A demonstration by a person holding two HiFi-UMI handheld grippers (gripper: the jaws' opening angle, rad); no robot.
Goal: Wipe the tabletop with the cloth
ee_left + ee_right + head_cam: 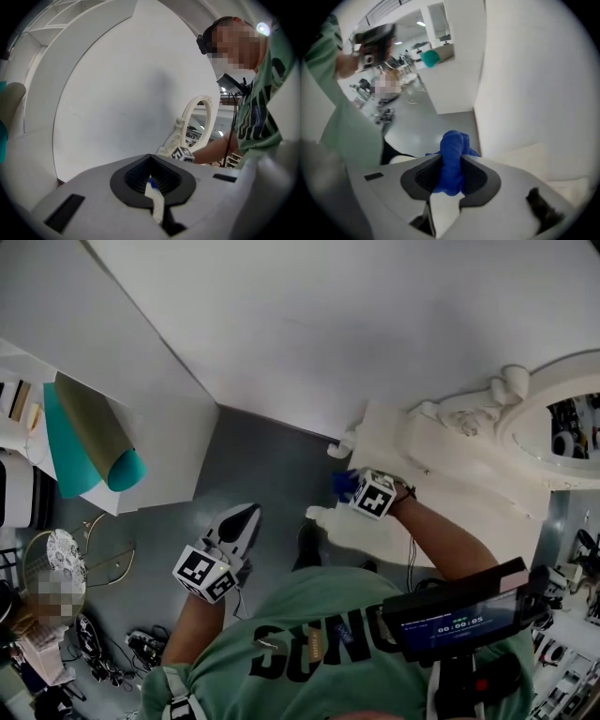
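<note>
A blue cloth (341, 484) is bunched between the jaws of my right gripper (352, 487), which is shut on it; in the right gripper view the cloth (452, 159) fills the jaw gap of that gripper (452, 150). It is held at the near edge of the large white tabletop (328, 324), beside the mirror's carved white base (412, 442). My left gripper (246, 515) hangs lower left over the grey floor, away from the table. Its jaws are shut on nothing, as the left gripper view (151, 161) shows.
An ornate white mirror (553, 418) stands at the table's right. A white shelf unit (169, 437) at left holds teal and olive rolls (94, 442). A wire stand (66, 559) and cables (141, 648) lie on the floor at lower left. A screen device (450, 615) hangs at my chest.
</note>
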